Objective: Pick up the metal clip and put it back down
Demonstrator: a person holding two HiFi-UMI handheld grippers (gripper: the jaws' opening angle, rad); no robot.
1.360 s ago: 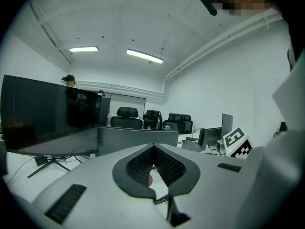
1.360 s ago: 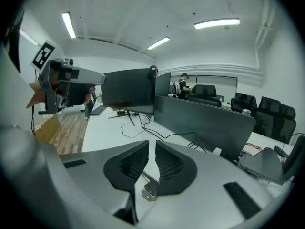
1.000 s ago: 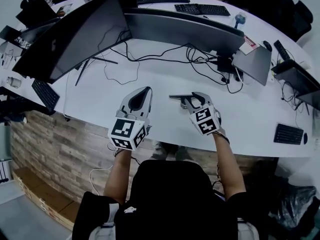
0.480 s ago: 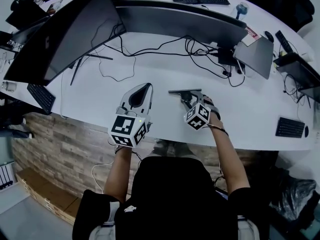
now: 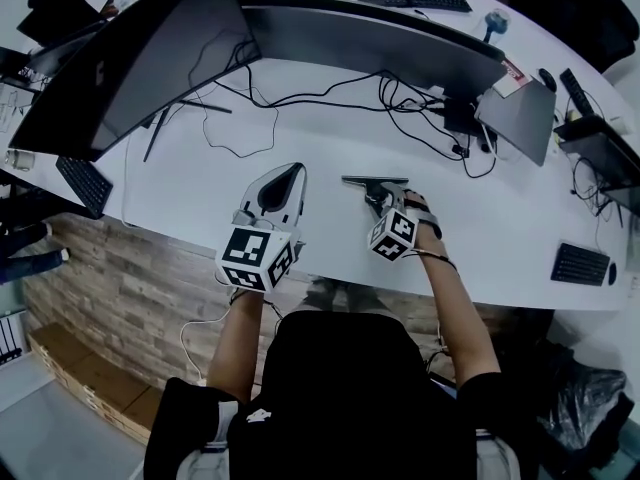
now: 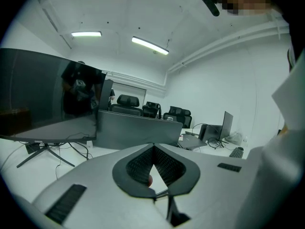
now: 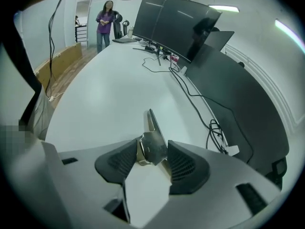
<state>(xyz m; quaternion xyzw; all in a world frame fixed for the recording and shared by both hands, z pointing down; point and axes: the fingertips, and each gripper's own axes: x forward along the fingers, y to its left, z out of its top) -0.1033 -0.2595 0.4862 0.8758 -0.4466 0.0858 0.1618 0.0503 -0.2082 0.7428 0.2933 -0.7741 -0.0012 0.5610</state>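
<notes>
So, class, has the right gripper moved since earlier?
Yes: right gripper sank toward the white desk; its jaws have just been opening, metal clip between them.

Part of the metal clip (image 7: 153,128) hidden
Your right gripper (image 7: 152,142), jaws just opened with the clip between them, covers its near end from you.

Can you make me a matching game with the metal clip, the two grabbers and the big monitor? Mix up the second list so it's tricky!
Things:
1. metal clip
2. left gripper
3. right gripper
4. curved monitor

States or places:
A. jaws apart
B. standing beyond the tangled cables
C. jaws together
D. lying on the white desk

Pairs: 1-D, 2-C, 3-A, 4-B.

The right gripper's jaws have just been opening, with the clip between them.
</notes>
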